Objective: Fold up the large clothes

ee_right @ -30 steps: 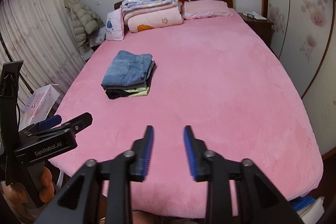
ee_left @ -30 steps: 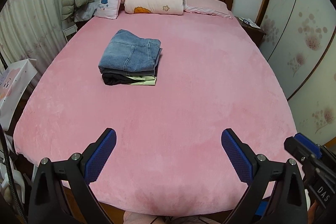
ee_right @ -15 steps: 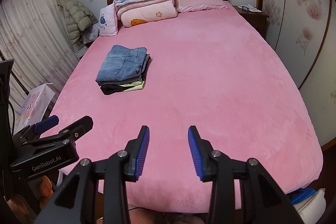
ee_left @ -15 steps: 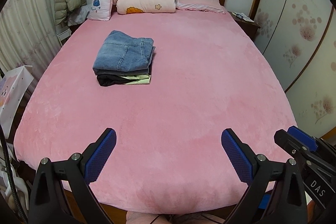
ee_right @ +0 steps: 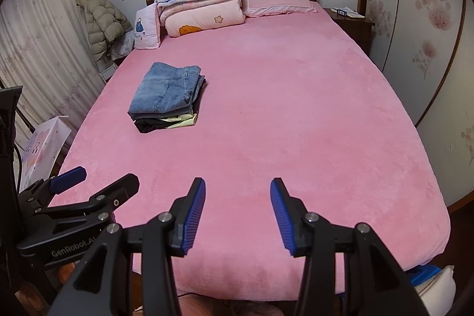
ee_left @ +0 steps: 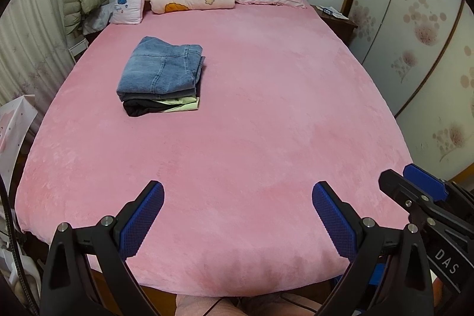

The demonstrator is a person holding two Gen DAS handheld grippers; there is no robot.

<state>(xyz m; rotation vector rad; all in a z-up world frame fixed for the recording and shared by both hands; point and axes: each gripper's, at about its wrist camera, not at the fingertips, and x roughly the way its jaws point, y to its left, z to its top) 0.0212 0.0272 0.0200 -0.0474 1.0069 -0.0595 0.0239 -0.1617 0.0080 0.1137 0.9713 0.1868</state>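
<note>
Denim-topped, the stack of folded clothes [ee_left: 161, 79] lay toward the bed's [ee_left: 266, 114] left edge, nearer the headboard. My left gripper [ee_left: 237, 215] and right gripper [ee_right: 237, 212] hung spread and empty over the foot edge.

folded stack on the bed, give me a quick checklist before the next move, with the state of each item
1. Folded stack squared up, jeans on top: ok.
2. Left gripper open and holding nothing: ok.
3. Right gripper open and holding nothing: ok.
4. Both grippers apart from the stack, at the foot of the bed: ok.
5. Bare sheet beside the stack to spread a garment: ok.
6. Next garment to fold within sight: not ok, none shows unfolded on the bed.
</note>
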